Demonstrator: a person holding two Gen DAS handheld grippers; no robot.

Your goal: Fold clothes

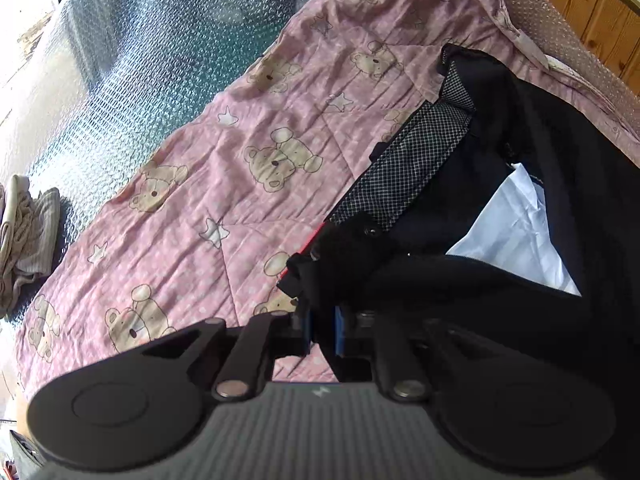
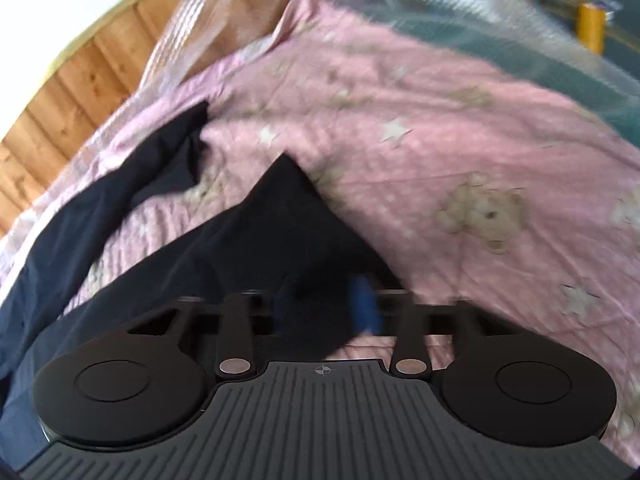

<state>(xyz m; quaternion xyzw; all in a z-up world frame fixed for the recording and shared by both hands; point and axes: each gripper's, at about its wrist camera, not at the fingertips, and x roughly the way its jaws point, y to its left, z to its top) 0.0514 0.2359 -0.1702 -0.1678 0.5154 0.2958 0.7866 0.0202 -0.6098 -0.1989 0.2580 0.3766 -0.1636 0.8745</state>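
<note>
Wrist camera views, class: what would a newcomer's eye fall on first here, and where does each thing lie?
First, the pink quilt with teddy bears and stars, spread across the whole surface. Next, the black trousers lying on it at the right of the left wrist view, waistband open to show a checked lining and a white pocket. The left gripper has its jaws pinched on the waistband edge.

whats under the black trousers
The pink bear-print quilt lies under the black trousers, on bubble wrap. Whatever sits directly beneath the trousers is covered.
</note>
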